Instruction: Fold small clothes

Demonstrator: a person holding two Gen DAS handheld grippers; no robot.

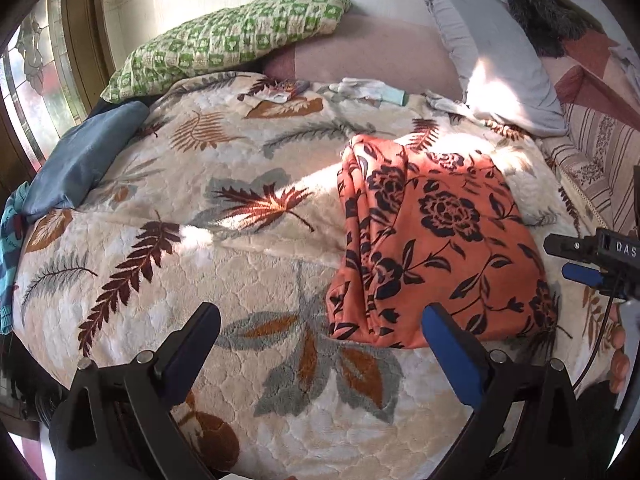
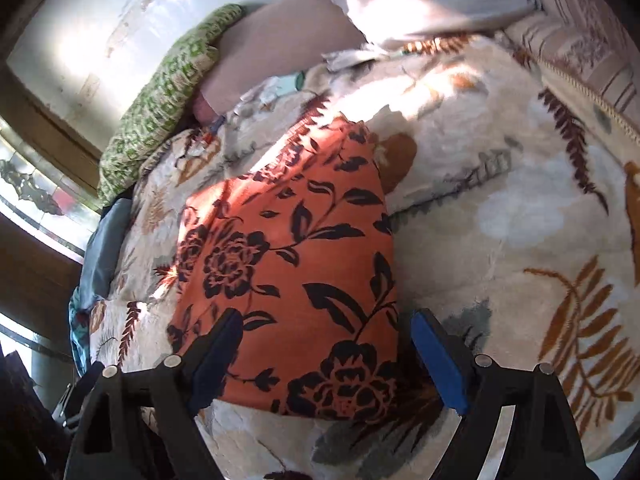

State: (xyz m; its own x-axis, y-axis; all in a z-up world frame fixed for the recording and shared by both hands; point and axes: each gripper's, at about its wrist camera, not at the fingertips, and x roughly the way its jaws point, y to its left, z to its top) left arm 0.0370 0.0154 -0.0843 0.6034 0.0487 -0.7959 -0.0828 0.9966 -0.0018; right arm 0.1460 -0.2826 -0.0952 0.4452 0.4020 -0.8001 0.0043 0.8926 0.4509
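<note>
An orange garment with black flowers (image 1: 436, 236) lies folded on the leaf-patterned blanket (image 1: 208, 248). My left gripper (image 1: 320, 328) is open and empty, hovering just left of and in front of the garment's near edge. My right gripper (image 2: 326, 332) is open, its jaws standing on either side of the garment's near end (image 2: 296, 272) without closing on it. The right gripper also shows at the right edge of the left wrist view (image 1: 592, 256).
A green checked pillow (image 1: 232, 40) and a grey pillow (image 1: 492, 52) lie at the head of the bed. A blue cloth (image 1: 84, 160) lies at the left edge. Small white items (image 1: 364, 90) lie near the pillows. A striped cover (image 1: 596, 156) is at right.
</note>
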